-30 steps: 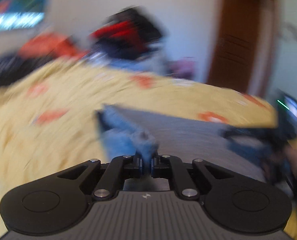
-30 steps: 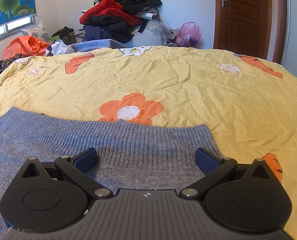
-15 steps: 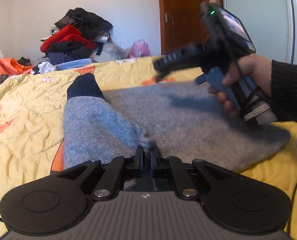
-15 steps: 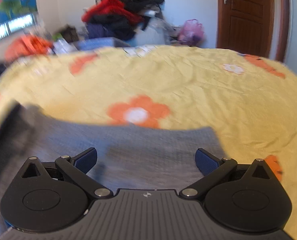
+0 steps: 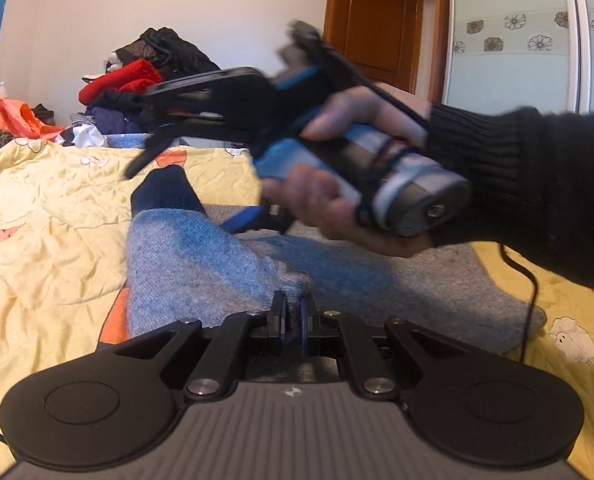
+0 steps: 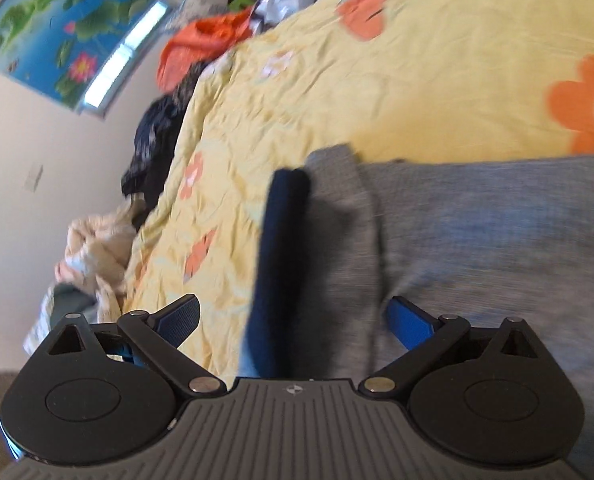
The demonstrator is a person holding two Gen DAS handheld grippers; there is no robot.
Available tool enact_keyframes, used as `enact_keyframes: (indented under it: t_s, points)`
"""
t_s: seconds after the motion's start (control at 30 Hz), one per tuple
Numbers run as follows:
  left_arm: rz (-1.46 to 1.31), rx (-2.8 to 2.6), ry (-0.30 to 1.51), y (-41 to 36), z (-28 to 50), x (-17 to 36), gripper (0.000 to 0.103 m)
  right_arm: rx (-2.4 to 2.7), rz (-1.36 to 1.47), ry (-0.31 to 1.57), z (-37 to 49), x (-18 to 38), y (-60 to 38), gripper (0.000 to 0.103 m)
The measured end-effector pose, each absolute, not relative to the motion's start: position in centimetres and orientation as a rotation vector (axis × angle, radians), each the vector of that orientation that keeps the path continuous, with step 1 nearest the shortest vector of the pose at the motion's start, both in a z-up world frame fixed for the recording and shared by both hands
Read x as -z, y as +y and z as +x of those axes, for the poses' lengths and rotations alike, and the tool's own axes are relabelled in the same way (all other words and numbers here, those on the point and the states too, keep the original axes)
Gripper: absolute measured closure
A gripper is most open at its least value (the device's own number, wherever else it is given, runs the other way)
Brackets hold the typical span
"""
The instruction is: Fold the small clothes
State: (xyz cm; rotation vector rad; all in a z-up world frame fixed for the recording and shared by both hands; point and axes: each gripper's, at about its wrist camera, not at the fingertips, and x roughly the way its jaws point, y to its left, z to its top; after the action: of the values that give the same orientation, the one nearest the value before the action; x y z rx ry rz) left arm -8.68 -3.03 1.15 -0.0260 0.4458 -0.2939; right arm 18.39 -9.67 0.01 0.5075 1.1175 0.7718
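A grey knit sweater [image 5: 397, 280] lies on the yellow flowered bedspread [image 5: 49, 240]. One sleeve [image 5: 185, 256] with a dark navy cuff [image 5: 165, 192] is folded over its body. My left gripper [image 5: 293, 308] is shut on a fold of the sweater near the sleeve's shoulder. My right gripper [image 6: 293, 316] is open and tilted, hovering over the navy cuff [image 6: 281, 248], which lies between its fingers. The right gripper also shows in the left wrist view [image 5: 201, 128], held in a hand above the sweater.
A pile of red, black and dark clothes [image 5: 145, 80] stands at the far side of the bed. Orange fabric [image 6: 201, 44] and more clothes lie at the bed's left edge. A wooden door [image 5: 377, 28] is behind. A black cable [image 5: 529, 288] runs over the bed at right.
My right gripper has swung left across the sweater and tilted, now over the sleeve cuff. My left gripper has stayed shut on the sweater with the sleeve folded over.
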Motion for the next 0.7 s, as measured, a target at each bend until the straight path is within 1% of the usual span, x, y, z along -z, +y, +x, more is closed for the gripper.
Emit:
enact_keyframes:
  t_s: [0.07,0.1,0.13,0.17,0.2,0.27,0.33,0.47,0.57,0.63,0.7]
  points:
    - [-0.026,0.302,0.448,-3.0,-8.6,-1.1,0.096,-0.788,0.446,1.130,18.4,-0.1,-8.1,0.007]
    - [-0.024,0.303,0.452,-3.0,-8.6,-1.1,0.096,-0.790,0.415,1.133,18.3,-0.1,-7.3,0.018]
    - [-0.022,0.303,0.455,-3.0,-8.5,-1.1,0.096,-0.775,0.370,1.120,17.8,0.0,-7.3,0.047]
    - [-0.021,0.306,0.458,-3.1,-8.6,-1.1,0.096,-0.749,0.299,1.092,17.4,-0.2,-6.8,0.065]
    - [-0.018,0.309,0.460,-3.2,-8.6,-1.2,0.096,-0.745,0.251,1.068,17.0,-0.1,-6.7,0.079]
    - [0.002,0.318,0.470,-3.5,-8.5,-1.3,0.096,-0.757,0.258,1.028,16.4,-0.3,-7.3,0.084]
    - [0.020,0.339,0.472,-4.0,-8.4,-1.7,0.096,-0.755,0.238,0.991,15.9,-1.2,-8.4,0.086]
    - [0.000,0.443,0.426,-6.5,-8.0,-4.3,0.096,-0.755,0.189,0.912,15.1,-4.7,-12.1,0.087]
    - [-0.003,0.565,0.378,-9.6,-7.9,-6.4,0.096,-0.729,0.141,0.868,14.5,-7.8,-16.8,0.087]
    - [0.028,0.648,0.374,-12.3,-7.9,-6.6,0.097,-0.692,0.105,0.857,14.2,-8.9,-20.1,0.087]
    - [0.063,0.713,0.405,-14.9,-7.9,-5.6,0.097,-0.632,0.101,0.868,14.1,-8.7,-23.7,0.087]
